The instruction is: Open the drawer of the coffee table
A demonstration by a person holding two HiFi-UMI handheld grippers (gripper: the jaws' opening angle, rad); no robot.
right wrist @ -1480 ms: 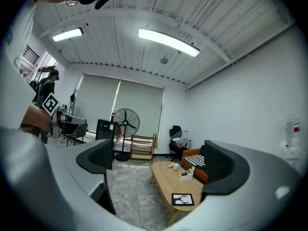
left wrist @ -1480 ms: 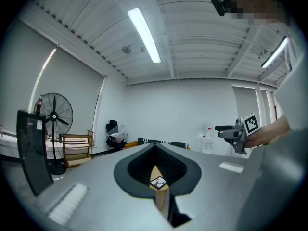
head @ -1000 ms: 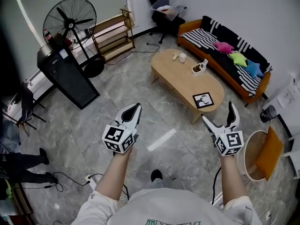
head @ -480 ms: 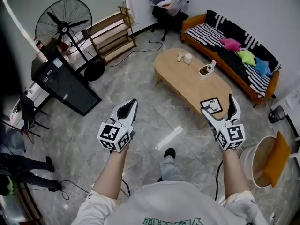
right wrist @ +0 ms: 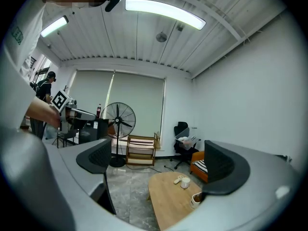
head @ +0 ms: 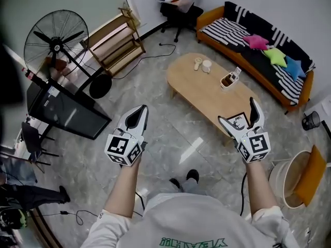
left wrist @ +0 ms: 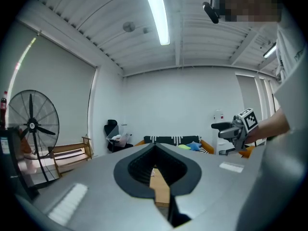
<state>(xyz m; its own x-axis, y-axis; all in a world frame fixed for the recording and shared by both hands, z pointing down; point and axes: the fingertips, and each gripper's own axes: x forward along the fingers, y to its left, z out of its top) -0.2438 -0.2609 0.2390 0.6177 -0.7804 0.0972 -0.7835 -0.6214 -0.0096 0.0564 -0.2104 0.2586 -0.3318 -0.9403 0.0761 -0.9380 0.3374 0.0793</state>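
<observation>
The left gripper (head: 137, 111) is held closed, the right gripper (head: 237, 112) spread wide, nothing held by either. The ceiling light (right wrist: 163, 12) is shown only in gripper views.

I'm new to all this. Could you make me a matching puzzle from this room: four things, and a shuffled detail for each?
1 left hand-held gripper
2 right hand-held gripper
3 coffee table
4 sofa

A jaws apart
B star cushions on it
C jaws together
D white cup on it

Pairs: 1-C, 2-A, 3-D, 4-B.
</observation>
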